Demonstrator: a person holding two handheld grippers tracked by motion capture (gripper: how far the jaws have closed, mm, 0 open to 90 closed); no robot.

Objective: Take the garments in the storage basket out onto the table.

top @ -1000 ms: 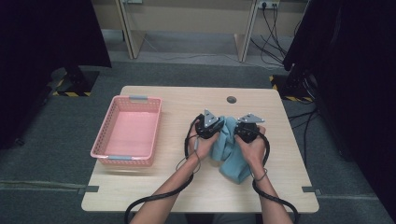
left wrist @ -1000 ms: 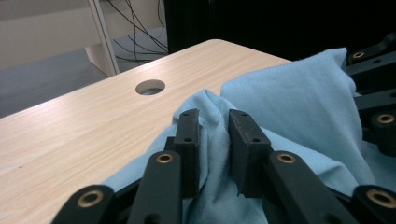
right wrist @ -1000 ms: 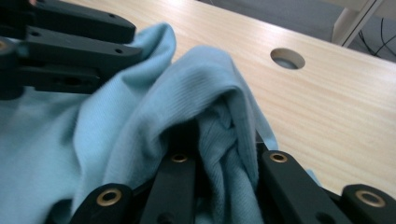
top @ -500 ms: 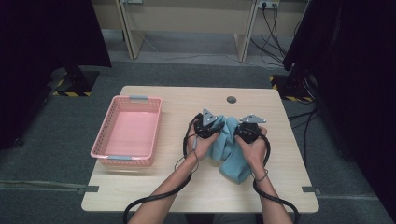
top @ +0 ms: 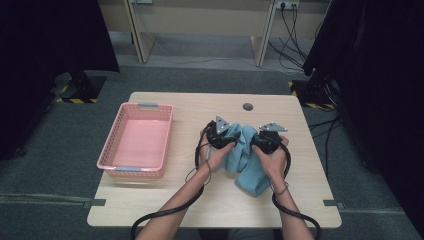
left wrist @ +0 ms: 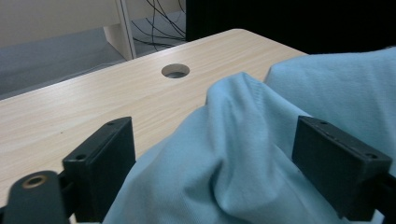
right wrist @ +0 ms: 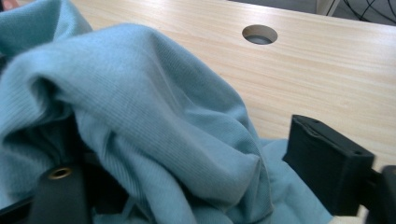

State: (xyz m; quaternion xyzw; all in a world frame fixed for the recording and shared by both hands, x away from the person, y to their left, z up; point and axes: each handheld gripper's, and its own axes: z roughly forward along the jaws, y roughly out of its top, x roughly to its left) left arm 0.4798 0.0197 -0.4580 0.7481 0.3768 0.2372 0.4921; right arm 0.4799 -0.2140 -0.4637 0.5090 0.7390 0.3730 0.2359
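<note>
A light blue cloth (top: 248,167) lies bunched on the wooden table (top: 170,200), right of centre. My left gripper (top: 223,134) rests at the cloth's upper left and my right gripper (top: 266,141) at its upper right, with a ridge of fabric between them. In the left gripper view the left gripper (left wrist: 219,158) is open, its jaws wide apart with a fold of cloth (left wrist: 243,140) lying between them. In the right gripper view the right gripper (right wrist: 187,177) is also open. Cloth (right wrist: 140,116) is draped over its left jaw and fills the gap.
A pink plastic basket (top: 113,145) stands on the left part of the table. A round cable hole (top: 247,106) sits near the far edge, just beyond the cloth. Cables trail from both grippers along the person's forearms to the near edge.
Both grippers have shifted only slightly at the cloth's far end. The cloth stays bunched in the same spot.
</note>
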